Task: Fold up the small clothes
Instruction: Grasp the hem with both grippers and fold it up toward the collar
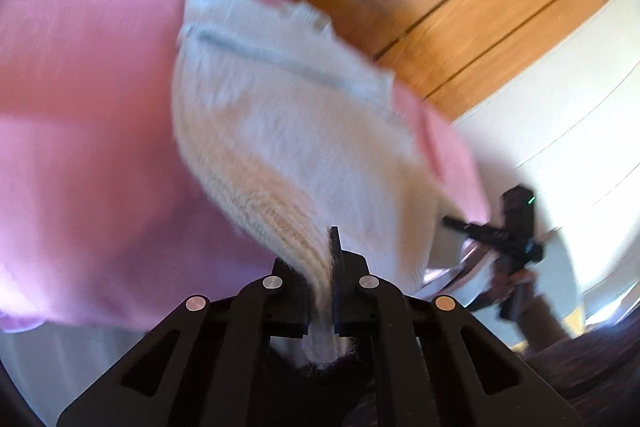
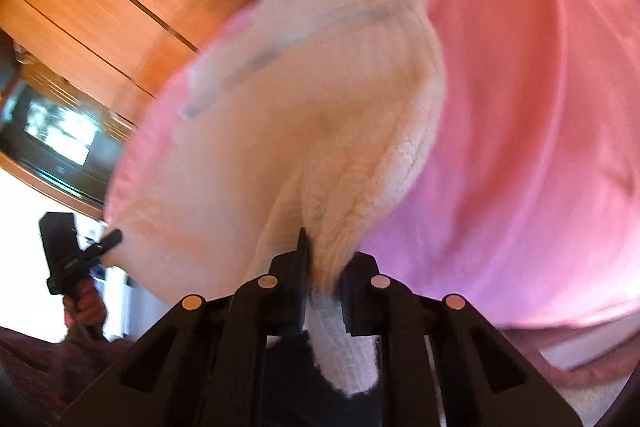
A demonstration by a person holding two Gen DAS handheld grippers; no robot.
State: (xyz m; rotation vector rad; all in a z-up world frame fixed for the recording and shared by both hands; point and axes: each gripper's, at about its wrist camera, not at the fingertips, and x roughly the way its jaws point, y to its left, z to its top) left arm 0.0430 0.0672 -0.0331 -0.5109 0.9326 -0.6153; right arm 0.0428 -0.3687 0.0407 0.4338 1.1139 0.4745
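White knitted garment held up by both grippers over a pink cloth

The knitted garment (image 1: 280, 131) is lifted clear and hangs stretched between the two grippers, each clamped on a ribbed corner: the left gripper (image 1: 334, 291) is closed on one, the right gripper (image 2: 324, 287) on the other. Only a narrow bunch of knit is pinched in each, so a corner could be pulled free if the grippers are drawn further apart or swung fast, as the blur suggests. If lowered unevenly onto the pink cloth (image 1: 80, 115), a skewed fold or a snagged, dragged cloth could result. The wooden panelling (image 1: 460, 7) behind is well apart.
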